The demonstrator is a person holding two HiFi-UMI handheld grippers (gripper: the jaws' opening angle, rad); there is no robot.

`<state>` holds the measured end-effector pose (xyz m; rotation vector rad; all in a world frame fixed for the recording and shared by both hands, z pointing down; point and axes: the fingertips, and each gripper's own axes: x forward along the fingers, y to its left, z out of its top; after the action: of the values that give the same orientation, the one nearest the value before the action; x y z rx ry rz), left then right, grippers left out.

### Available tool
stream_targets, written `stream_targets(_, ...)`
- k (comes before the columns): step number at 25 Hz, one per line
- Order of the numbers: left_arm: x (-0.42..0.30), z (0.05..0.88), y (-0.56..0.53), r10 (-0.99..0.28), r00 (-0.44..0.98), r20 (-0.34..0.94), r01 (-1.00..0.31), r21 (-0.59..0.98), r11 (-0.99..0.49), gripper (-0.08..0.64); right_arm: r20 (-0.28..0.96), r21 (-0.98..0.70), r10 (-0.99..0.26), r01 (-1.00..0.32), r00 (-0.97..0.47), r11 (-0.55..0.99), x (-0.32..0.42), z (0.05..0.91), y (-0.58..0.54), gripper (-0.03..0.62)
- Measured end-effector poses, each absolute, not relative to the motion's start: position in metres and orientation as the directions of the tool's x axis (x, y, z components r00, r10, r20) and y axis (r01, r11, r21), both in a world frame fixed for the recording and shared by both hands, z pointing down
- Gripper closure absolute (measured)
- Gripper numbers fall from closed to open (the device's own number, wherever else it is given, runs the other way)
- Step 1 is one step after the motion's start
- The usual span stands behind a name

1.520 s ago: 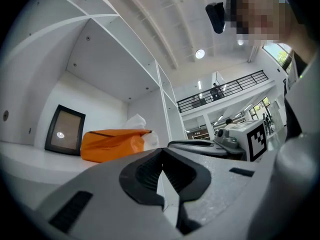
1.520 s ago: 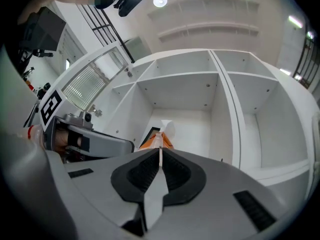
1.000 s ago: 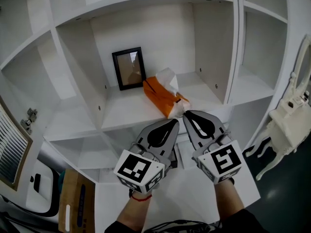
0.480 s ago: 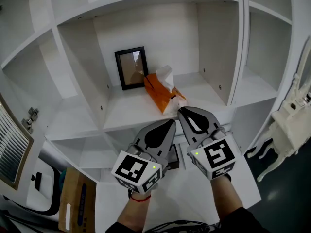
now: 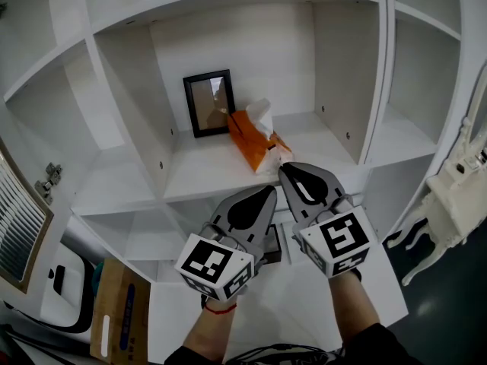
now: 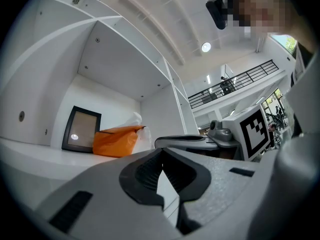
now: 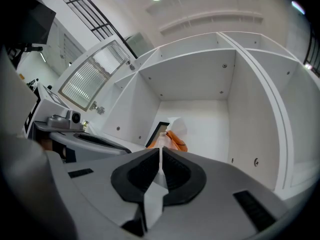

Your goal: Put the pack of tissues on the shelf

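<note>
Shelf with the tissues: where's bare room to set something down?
The shelf is bare left of the pack, up to the side wall, and right of it. Crowded: the back by the frame, the front by the right gripper.

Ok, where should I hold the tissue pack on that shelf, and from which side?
Pinch the flat white end seam of the tissue pack facing the open front of the shelf, coming straight in from the front. It is thin, and the picture frame stands by the far end. The right gripper is shut on that seam.
</note>
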<state>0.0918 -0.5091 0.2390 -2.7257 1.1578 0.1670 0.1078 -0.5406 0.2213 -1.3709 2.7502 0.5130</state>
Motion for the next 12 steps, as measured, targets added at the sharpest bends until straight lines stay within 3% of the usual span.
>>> stream_targets(12,0.082,0.242,-0.505,-0.72,0.67,-0.178,-0.741,-0.105,-0.664,0.554,-0.199,0.272,-0.737,-0.759,-0.646,0.592,0.102,0.22,-0.516,0.574)
